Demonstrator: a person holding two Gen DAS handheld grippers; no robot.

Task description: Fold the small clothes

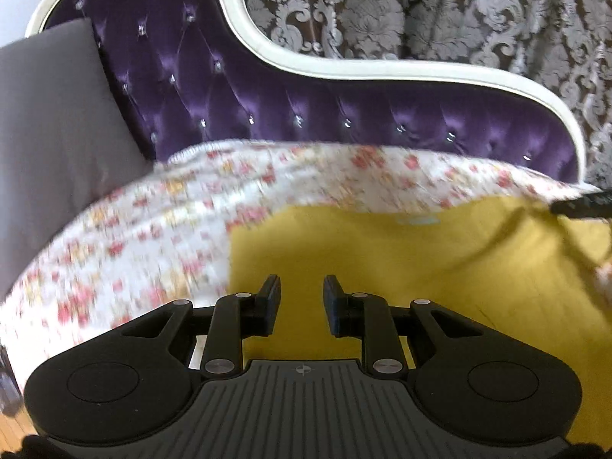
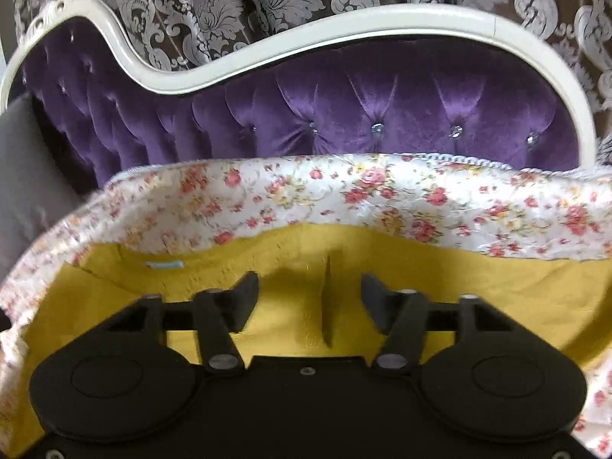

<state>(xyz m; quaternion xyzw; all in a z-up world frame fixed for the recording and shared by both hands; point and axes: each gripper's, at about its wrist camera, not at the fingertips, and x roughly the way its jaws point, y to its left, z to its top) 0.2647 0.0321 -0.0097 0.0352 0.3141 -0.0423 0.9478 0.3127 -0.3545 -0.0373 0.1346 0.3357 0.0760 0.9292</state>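
Yellow garment (image 1: 382,267) is lying flat on the floral bedspread (image 1: 134,237), directly beneath both tools. The left gripper (image 1: 302,298) is hovering over its left portion, jaws spread and empty; the right gripper (image 2: 310,302) is hanging over its middle, jaws likewise spread.

Matte black grippers (image 1: 301,298) (image 2: 310,298) — silver pivot screws, ribbed base.
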